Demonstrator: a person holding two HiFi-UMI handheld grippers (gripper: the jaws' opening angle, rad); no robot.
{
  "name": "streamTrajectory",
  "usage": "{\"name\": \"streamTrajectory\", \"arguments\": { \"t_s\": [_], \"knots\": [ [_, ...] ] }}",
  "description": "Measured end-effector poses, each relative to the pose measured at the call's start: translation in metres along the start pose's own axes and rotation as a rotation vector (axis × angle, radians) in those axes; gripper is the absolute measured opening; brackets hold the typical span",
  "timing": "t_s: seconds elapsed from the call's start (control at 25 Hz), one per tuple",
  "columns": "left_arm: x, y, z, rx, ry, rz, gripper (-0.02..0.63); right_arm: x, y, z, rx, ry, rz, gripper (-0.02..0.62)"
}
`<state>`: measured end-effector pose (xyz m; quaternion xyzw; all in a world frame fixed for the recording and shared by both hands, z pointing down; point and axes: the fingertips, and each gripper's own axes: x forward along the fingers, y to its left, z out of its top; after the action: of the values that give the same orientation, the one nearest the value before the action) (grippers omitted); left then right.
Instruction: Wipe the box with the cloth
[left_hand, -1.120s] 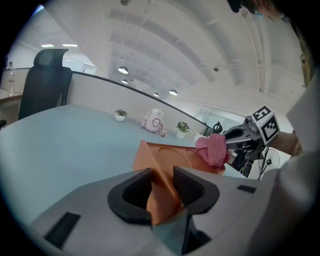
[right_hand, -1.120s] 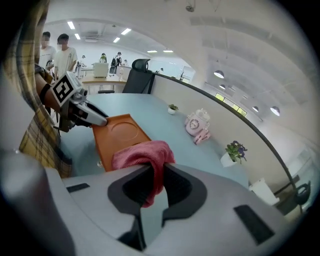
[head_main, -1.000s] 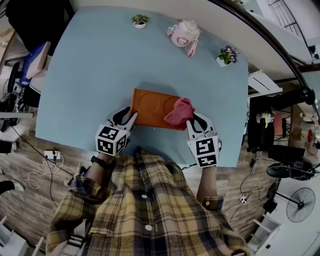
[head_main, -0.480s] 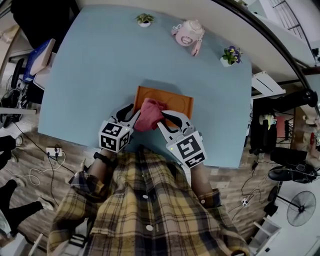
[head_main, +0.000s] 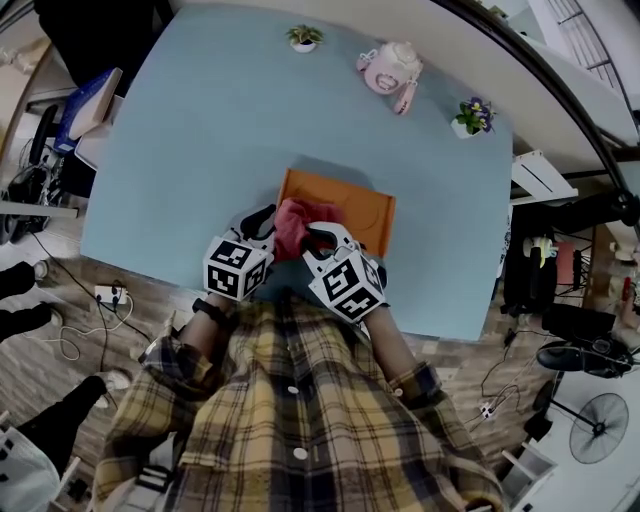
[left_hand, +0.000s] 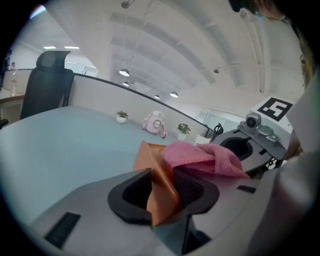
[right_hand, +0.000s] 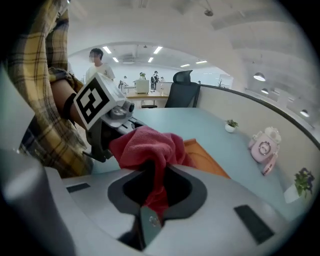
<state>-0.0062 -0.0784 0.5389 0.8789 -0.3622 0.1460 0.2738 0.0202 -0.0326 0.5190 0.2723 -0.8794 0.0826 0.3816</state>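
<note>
Left gripper (left_hand: 162, 192): clamped on the edge of the orange box (head_main: 352, 205).
Right gripper (right_hand: 155, 192): clamped on the pink cloth (head_main: 292, 225), atop the orange box.

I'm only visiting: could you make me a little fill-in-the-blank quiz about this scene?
1. The left gripper is shut on an ____ box.
2. The right gripper is shut on a pink ____.
3. The table is light ____.
Missing words: orange; cloth; blue.
</note>
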Motion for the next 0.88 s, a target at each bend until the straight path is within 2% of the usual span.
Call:
{"name": "streamTrajectory", "arguments": {
  "t_s": [0.16, 0.36, 0.52, 0.88],
  "knots": [
    [-0.001, 0.000, -0.001, 0.000, -0.002, 0.005, 0.132, 0.001, -0.003, -0.008, 0.061, -0.002, 0.010, 0.055],
    [0.000, 0.000, -0.001, 0.000, -0.003, 0.004, 0.133, -0.006, -0.008, -0.017, 0.034, 0.021, -0.011, 0.055],
    [-0.001, 0.000, -0.001, 0.000, -0.005, 0.002, 0.133, -0.016, -0.014, -0.029, 0.036, 0.049, -0.045, 0.055],
    [0.000, 0.000, 0.000, -0.005, -0.005, -0.001, 0.132, -0.046, -0.033, -0.063, 0.113, 0.120, -0.128, 0.055]
  ]
}}
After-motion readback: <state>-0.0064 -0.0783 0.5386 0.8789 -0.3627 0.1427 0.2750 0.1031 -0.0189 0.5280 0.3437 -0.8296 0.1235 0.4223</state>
